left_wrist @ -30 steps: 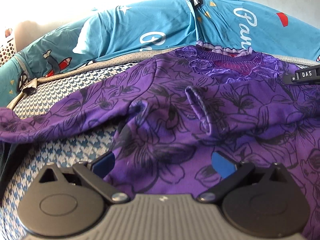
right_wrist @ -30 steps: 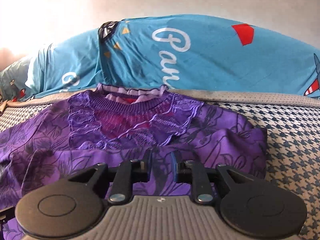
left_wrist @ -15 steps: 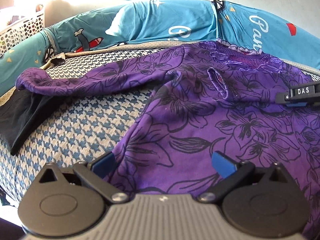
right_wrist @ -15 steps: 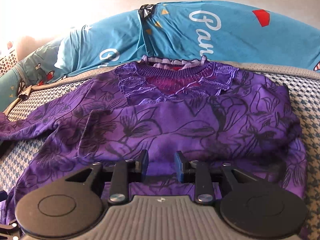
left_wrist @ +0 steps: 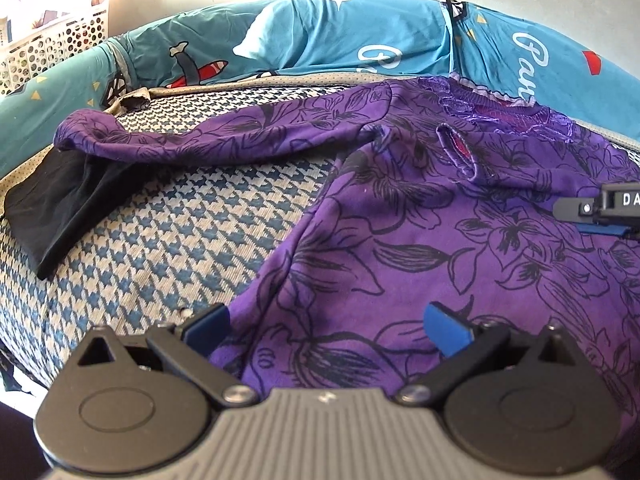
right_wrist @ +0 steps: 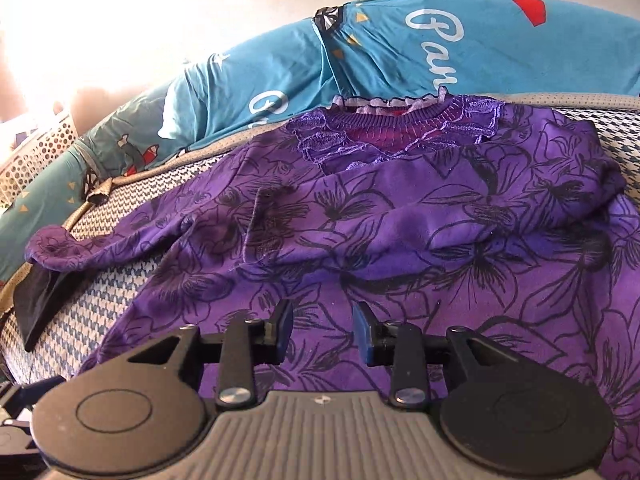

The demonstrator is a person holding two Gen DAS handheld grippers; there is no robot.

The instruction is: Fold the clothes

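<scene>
At the bottom of each frame, the left tool (left_wrist: 326,326) gapes wide and the right tool (right_wrist: 323,334) stands narrowly parted, both empty above the purple floral top (left_wrist: 420,240), which spreads across the houndstooth bed (left_wrist: 180,220); teal pillows (left_wrist: 320,36) lie behind.

Open houndstooth mattress (left_wrist: 168,232) left of purple top (left_wrist: 420,240) — black cloth (left_wrist: 52,208) at edge, blue pillows (left_wrist: 320,40) behind
</scene>
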